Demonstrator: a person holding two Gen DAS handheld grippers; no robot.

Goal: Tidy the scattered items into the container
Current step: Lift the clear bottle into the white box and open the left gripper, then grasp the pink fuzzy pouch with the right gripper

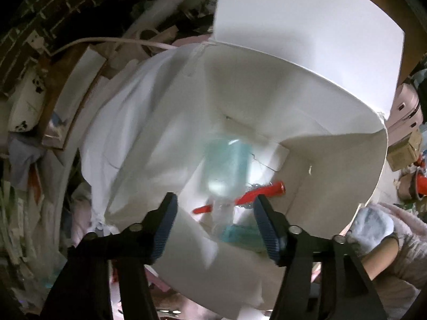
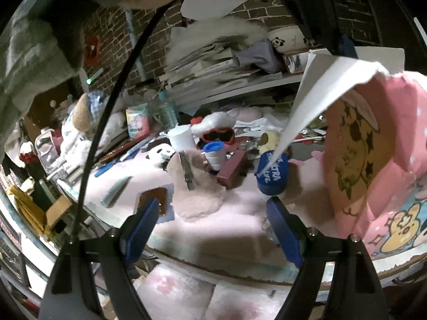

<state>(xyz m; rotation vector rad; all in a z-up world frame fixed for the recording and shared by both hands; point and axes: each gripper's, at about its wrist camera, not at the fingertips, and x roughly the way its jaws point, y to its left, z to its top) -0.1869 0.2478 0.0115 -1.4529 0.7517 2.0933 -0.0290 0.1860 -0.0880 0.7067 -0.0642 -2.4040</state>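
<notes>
Left wrist view: a white cardboard box (image 1: 267,112) fills the middle, its lid flap standing up at 12 o'clock and its near wall crossing low between the fingers. Around it lies clutter: a white cable (image 1: 112,41) arcs at 10 o'clock before a dark brick wall (image 1: 40,8), stacked cardboard sits at 9 o'clock, and a sleeved arm with a white glove (image 1: 373,226) shows at 4 o'clock. The left claw (image 1: 214,213) points steeply down over the box's open mouth, its jaws apart and pressing on nothing. Just beyond its tips, inside the box, a clear bottle with bluish liquid (image 1: 226,165) is motion-blurred, free of both pads. A red pen-like stick (image 1: 256,193) lies on the box floor behind it, toward 2 o'clock of the claw.

Right wrist view: the right claw (image 2: 213,213) stands with jaws wide apart and nothing between them, above a pink fluffy worktop (image 2: 240,208). Beyond the tips, at 12 o'clock, are a dark red box (image 2: 230,172), a blue-capped white bottle (image 2: 214,154) and a white cup (image 2: 182,136); a blue pouch with white lettering (image 2: 272,176) lies at 1 o'clock. A pink cartoon-printed bag (image 2: 373,160) and a white flap crowd 3 o'clock. A black cable (image 2: 112,106) crosses at 10 o'clock.
</notes>
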